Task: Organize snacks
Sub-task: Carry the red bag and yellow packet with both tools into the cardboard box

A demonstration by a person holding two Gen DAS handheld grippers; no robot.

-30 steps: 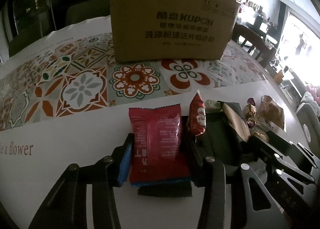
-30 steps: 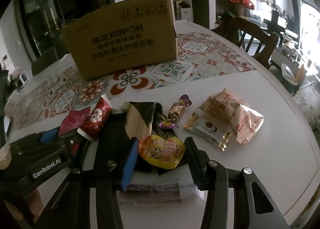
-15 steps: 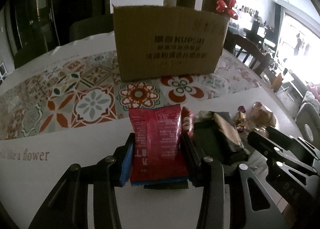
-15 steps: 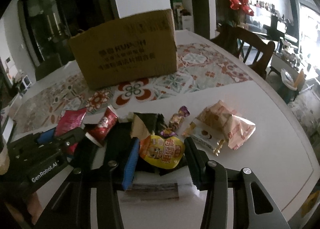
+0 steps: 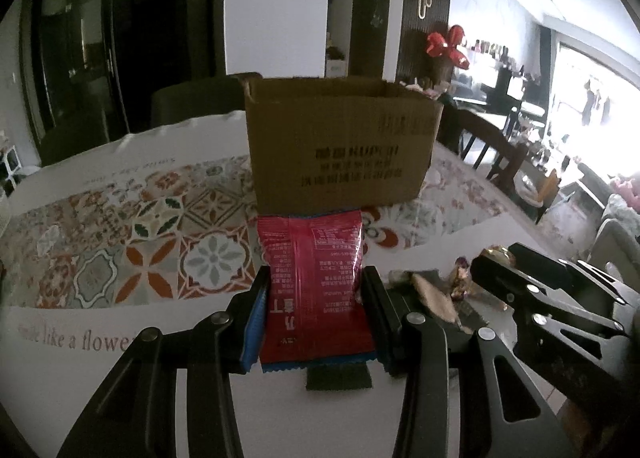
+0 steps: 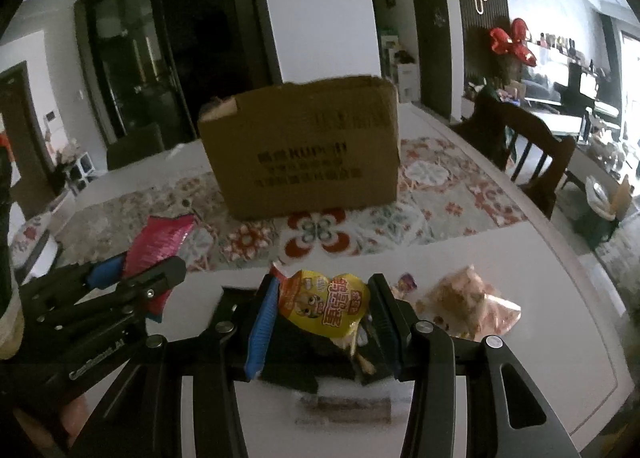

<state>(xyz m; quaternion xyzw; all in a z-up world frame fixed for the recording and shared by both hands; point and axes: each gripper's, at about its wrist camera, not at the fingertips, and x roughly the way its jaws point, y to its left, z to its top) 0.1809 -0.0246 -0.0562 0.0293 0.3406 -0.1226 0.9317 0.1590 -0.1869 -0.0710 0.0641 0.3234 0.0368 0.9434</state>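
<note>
My left gripper [image 5: 316, 282] is shut on a red snack packet [image 5: 316, 278], held upright above the table in the left wrist view. The same packet [image 6: 160, 248] and left gripper [image 6: 134, 278] show at the left of the right wrist view. My right gripper [image 6: 324, 298] is shut on a yellow snack pouch [image 6: 324, 306], lifted off the table. An open cardboard box [image 5: 340, 149] stands beyond both grippers on the patterned runner; the box [image 6: 304, 149] is straight ahead of the right gripper too. The right gripper [image 5: 492, 270] reaches in from the right of the left wrist view.
Loose snacks stay on the white table: pale pink wrapped packets [image 6: 468, 302], a small purple candy [image 6: 407, 281] and dark wrappers [image 5: 436, 298]. A wooden chair [image 6: 532, 153] stands at the table's right side. The patterned runner [image 5: 160, 242] crosses the table in front of the box.
Both grippers have risen with their packets, which have come off the table. The box now sits lower in both views and its open top rim shows.
</note>
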